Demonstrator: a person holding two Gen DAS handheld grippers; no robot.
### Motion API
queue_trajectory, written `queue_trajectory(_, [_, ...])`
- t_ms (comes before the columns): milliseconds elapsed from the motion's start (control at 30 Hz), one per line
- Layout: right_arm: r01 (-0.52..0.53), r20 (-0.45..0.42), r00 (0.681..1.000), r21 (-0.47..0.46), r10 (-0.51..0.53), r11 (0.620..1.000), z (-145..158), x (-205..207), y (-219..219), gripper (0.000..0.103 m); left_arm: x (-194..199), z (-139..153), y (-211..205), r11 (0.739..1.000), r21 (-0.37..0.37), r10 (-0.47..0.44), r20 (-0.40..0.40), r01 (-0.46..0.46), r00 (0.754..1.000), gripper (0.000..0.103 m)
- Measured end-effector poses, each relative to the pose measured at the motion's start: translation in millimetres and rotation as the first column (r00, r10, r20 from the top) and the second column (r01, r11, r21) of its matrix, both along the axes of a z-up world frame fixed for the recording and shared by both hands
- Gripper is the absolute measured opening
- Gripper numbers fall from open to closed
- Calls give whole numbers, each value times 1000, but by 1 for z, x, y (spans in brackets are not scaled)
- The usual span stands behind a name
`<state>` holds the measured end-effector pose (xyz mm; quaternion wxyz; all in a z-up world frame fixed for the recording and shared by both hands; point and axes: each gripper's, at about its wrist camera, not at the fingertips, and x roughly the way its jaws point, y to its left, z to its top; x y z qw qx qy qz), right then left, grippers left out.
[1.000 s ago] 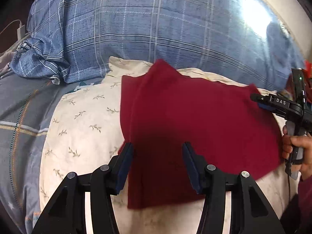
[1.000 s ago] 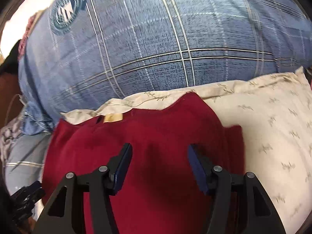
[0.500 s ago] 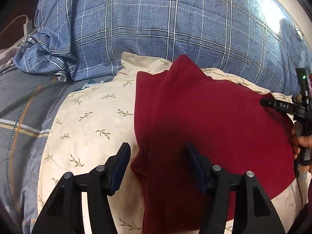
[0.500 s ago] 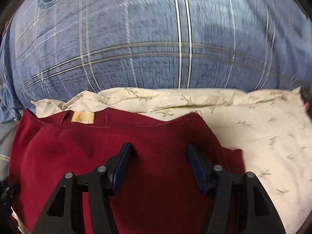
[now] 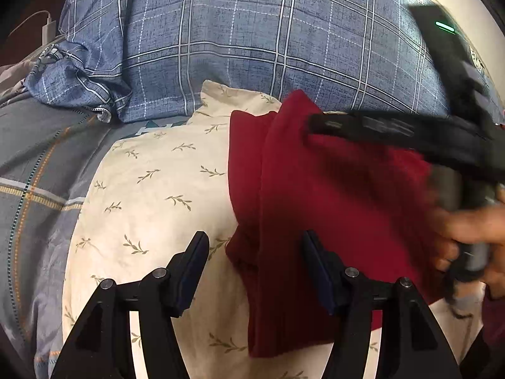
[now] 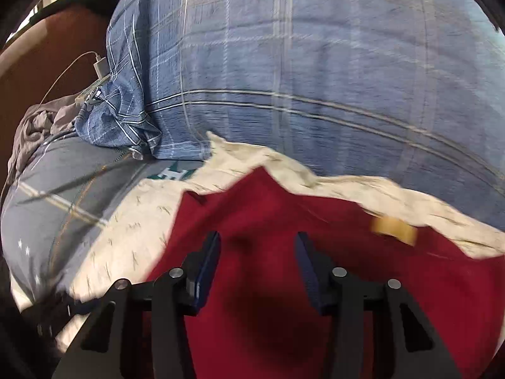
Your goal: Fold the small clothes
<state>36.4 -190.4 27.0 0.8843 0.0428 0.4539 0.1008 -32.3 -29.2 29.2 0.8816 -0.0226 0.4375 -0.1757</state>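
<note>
Left gripper [image 5: 255, 262]: nearest in the left wrist view; fingers stand wide apart with nothing pinched, straddling the left edge of the red garment [image 5: 331, 208], which lies under them.
Right gripper [image 6: 257, 259]: nearest in the right wrist view; jaws closing at a middling gap, over red cloth; whether the pads touch the fabric is hard to say, likely not.
Red garment: folded, lying on a cream pillow with a leaf print [image 5: 151, 195]; a lengthwise fold line runs down its left part.
Only in left view: the right gripper crossing over the garment's far side as a blurred black bar, held by a hand [image 5: 470, 233] at the right edge.
Only in right view: a tan label [image 6: 393, 225] near the garment's far edge, smeared by blur; a white charger plug [image 6: 101, 66] with its cable on the far left.
Behind: a blue plaid pillow [image 5: 252, 47] beyond the cream one; a grey striped bed sheet [image 5: 34, 164] to the left.
Cut off: the garment's near edge, behind the gripper bodies in the right view.
</note>
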Motion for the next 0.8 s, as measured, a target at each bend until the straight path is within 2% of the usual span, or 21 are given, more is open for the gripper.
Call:
queue_trajectory(100, [21,-67,998,6,-21,1000,-23,24,15,48,6,-3,3,1000,-16,3,-19,-4,1000,65])
queue_trajectory(200, [49,-95,994,8,-48,999,-44,39,19,50,13,-7,6,999,-32,7,-40,-8,999,67])
queue_trajectory(300, [39,-80,996,-25,-40,999,-45,38,26,51,17,-10,6,999,-34,15,-54,-17,998,71])
queue_trajectory(400, [42,-88,995,20,-40,999,-35,33,23,53,19,-11,8,999,-49,18,-67,-22,998,72])
queue_trajectory(467, [42,-100,994,66,-36,997,-27,29,20,59,19,-10,10,998,-50,21,-64,-25,998,71])
queue_trajectory(533, [34,-118,993,104,-21,994,-19,25,24,76,17,-8,13,998,-52,26,-60,-29,998,71])
queue_trajectory(567, [27,-132,991,101,-13,995,-17,24,29,78,17,-8,14,998,-54,30,-60,-33,998,70])
queue_trajectory(667, [-2,-189,982,23,7,1000,-20,26,50,88,16,-8,17,998,-58,32,-60,-36,998,70])
queue_trajectory(767, [-45,-209,978,-150,13,988,-39,34,75,92,16,-10,18,998,-59,32,-69,-36,997,70])
queue_trajectory(800, [-54,-208,978,-180,15,982,-42,33,75,92,17,-10,18,998,-59,33,-69,-37,997,70])
